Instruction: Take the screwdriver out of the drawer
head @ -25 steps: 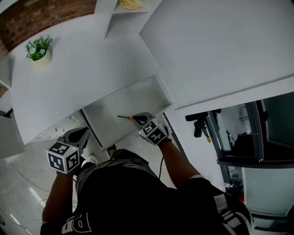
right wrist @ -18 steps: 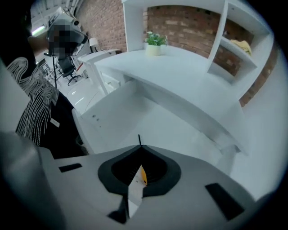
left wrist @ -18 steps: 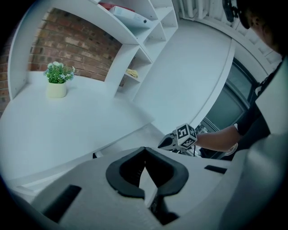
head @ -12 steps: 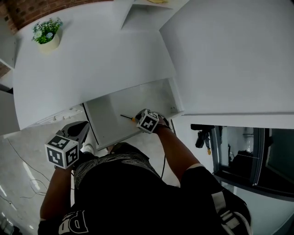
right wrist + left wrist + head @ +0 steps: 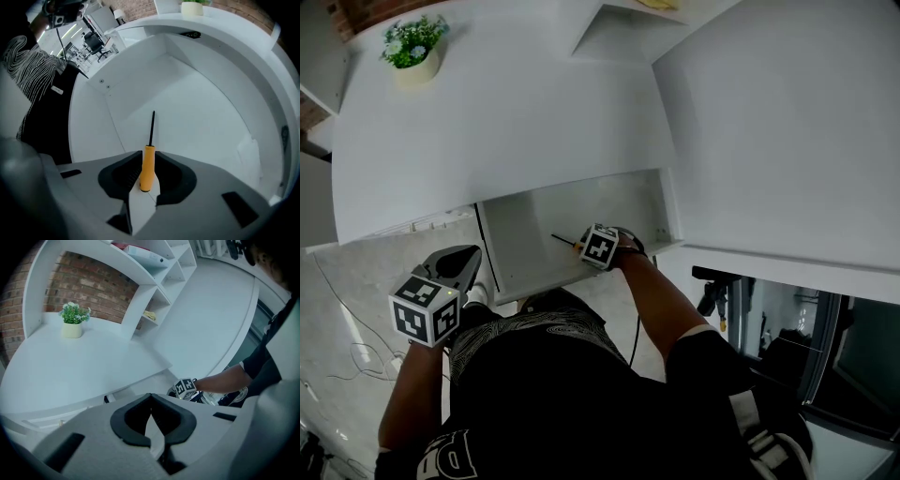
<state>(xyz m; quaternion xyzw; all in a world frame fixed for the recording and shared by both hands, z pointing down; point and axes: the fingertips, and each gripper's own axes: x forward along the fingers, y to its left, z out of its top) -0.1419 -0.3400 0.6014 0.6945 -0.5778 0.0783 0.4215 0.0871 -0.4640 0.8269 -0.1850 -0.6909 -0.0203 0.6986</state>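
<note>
Two jaws of the right gripper (image 5: 148,157) are pinching the screwdriver (image 5: 148,171) by its orange handle inside the open drawer (image 5: 206,117), shaft pointing toward 12 o'clock. The left gripper (image 5: 151,397), jaws pressed together, is hanging well apart.

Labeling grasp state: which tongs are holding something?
The right tongs: their jaws clamp the orange handle of the screwdriver inside the drawer. The left tongs are shut on nothing, outside the drawer.

White desk (image 5: 506,122), drawer (image 5: 553,225) open below, bears 1 potted plant (image 5: 414,52).
</note>
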